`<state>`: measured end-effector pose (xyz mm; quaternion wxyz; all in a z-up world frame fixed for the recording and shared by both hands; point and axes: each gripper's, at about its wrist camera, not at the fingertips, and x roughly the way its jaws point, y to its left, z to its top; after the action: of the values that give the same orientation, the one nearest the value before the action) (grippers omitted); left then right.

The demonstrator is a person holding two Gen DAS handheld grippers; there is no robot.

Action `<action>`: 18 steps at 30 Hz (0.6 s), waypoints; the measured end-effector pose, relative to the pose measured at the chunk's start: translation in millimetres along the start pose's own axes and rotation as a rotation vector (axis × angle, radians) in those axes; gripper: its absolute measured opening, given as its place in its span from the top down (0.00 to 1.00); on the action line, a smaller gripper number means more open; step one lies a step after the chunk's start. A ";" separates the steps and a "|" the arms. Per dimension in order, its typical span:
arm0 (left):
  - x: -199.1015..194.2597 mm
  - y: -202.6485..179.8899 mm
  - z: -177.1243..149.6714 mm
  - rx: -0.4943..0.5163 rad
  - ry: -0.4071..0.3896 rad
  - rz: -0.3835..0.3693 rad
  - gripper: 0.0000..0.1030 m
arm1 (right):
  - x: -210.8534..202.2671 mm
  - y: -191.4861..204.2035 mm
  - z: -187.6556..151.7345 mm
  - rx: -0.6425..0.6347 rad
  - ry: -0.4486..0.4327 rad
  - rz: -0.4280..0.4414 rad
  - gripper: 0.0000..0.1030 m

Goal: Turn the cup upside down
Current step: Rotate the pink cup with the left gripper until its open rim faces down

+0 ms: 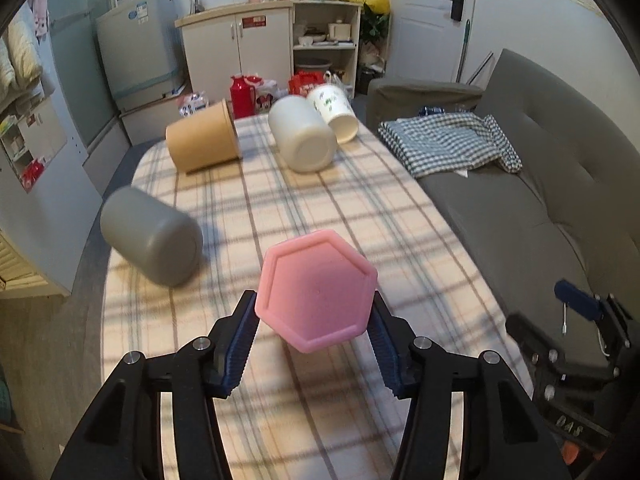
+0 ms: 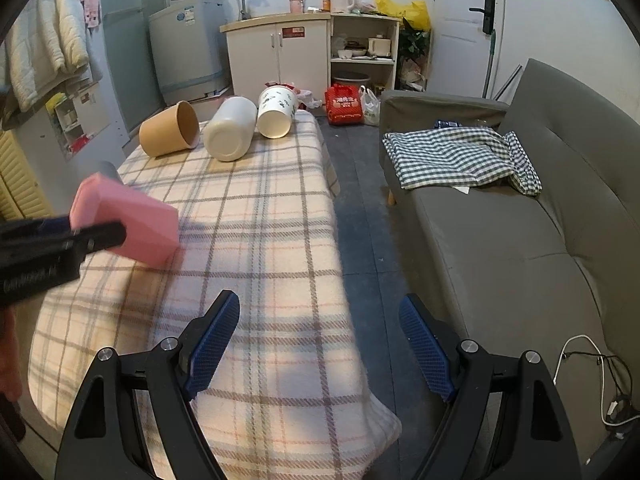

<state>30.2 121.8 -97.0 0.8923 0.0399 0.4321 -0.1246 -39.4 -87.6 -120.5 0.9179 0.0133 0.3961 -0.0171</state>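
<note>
My left gripper point(image 1: 314, 320) is shut on a pink hexagonal cup point(image 1: 316, 290), held above the plaid-covered table point(image 1: 320, 208) with its flat base facing the camera. In the right wrist view the same pink cup point(image 2: 128, 220) lies roughly sideways in the left gripper point(image 2: 96, 236) at the left edge. My right gripper point(image 2: 320, 332) is open and empty over the table's near right corner.
A grey cup point(image 1: 152, 236), a brown paper cup point(image 1: 204, 140), a white cup point(image 1: 302, 138) and a printed paper cup point(image 1: 334, 110) lie on their sides on the table. A grey sofa point(image 2: 520, 240) with a checked cloth point(image 2: 456, 156) stands at the right.
</note>
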 end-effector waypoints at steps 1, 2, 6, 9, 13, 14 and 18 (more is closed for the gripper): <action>0.4 1.0 2.5 -0.001 -0.004 0.000 0.47 | 0.5 1.1 1.0 -0.001 -0.003 0.004 0.20; 1.0 1.7 5.5 0.001 -0.008 0.000 0.47 | 0.4 2.0 1.2 -0.002 -0.003 0.007 0.20; 3.9 4.4 14.2 0.013 -0.022 0.012 0.47 | 2.4 6.1 3.0 -0.011 -0.008 0.016 0.20; 9.8 7.2 22.1 0.022 0.005 0.021 0.47 | 4.2 8.2 3.6 -0.009 -0.005 0.025 0.20; 17.6 7.0 30.7 0.063 0.054 0.023 0.47 | 6.3 10.5 4.1 -0.011 -0.003 0.030 0.20; 21.2 6.8 33.0 0.073 0.069 0.026 0.47 | 6.8 10.0 4.3 -0.007 -0.004 0.033 0.20; 36.9 4.9 40.8 0.094 0.113 0.023 0.47 | 11.0 8.7 5.8 0.026 0.001 0.048 0.20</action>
<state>84.5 112.2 -100.5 0.8650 0.0935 0.4750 -0.1320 -27.2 -79.4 -124.4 0.9176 0.0348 0.3959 -0.0002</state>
